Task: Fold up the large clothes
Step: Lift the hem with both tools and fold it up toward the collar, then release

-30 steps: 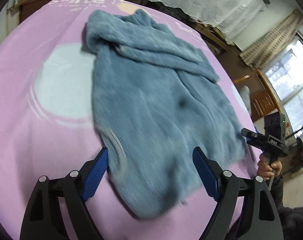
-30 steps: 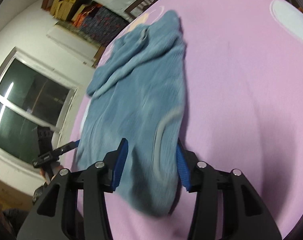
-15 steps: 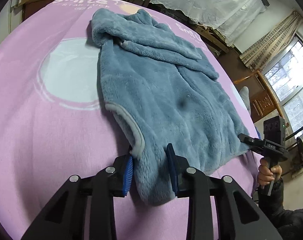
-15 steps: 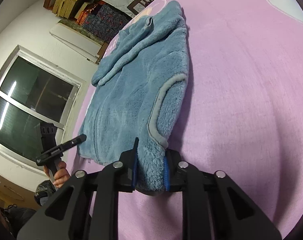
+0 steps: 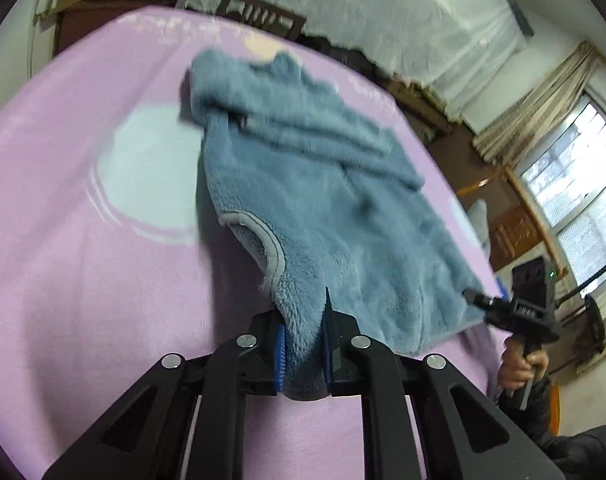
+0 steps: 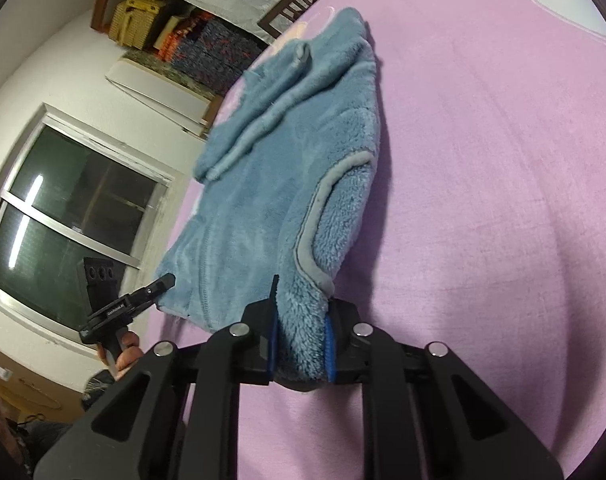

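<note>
Each hand-held gripper, left (image 5: 303, 346) and right (image 6: 301, 350), is clamped on a near corner of the fleece (image 5: 327, 200) lying on the pink table (image 5: 83, 280).

Both grippers are clamped down tight on fleece, left gripper (image 5: 303, 344) and right gripper (image 6: 299, 344) each sitting at 6 o'clock in their own view, fingers pointing toward 12.
</note>
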The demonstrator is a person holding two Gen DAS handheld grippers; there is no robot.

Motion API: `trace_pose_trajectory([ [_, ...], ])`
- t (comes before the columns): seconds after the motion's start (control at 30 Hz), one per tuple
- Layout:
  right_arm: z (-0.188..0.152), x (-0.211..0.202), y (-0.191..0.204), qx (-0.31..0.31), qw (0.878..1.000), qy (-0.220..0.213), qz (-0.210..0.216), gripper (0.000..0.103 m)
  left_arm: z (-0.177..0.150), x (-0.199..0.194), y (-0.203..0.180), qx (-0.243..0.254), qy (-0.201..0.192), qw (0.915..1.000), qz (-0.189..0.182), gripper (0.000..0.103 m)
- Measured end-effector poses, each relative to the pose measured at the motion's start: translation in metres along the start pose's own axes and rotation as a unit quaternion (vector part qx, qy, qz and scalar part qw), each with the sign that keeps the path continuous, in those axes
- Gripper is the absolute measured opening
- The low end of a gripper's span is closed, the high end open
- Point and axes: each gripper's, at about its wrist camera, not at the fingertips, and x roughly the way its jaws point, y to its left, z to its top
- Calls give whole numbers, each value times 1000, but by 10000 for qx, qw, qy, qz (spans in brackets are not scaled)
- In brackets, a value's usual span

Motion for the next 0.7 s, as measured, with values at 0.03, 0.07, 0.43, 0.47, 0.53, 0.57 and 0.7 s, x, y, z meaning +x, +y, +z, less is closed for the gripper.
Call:
trace_pose_trajectory([
  [0.03, 1, -2, 2, -3, 9999, -25, 104, 16, 2, -7, -1, -3, -119, 9999, 13, 14],
  [0.07, 2, -4, 4, -21, 9998, -43, 175, 16, 4, -12, -2, -16, -202, 9998, 14, 14],
  [0.43, 14, -23, 23, -4, 9954, -230, 932, 15, 28, -43, -5, -6, -647, 9979, 12, 13],
  [0.47, 17, -24, 26, 10, 9948, -252, 987, 15, 33, -45, -8, 43, -687, 9976, 30, 13],
  [0.53, 24, -28, 29, 25, 9934, -305, 1108, 15, 42, -48, -13, 129, -749, 9971, 60, 13],
  [0.57, 27, -29, 31, 10, 9930, -333, 1132, 15, 48, -49, -16, 156, -769, 9969, 54, 13],
  [0.7, 44, -33, 41, -95, 9920, -458, 1171, 15, 68, -51, -24, 292, -855, 9958, 139, 13],
])
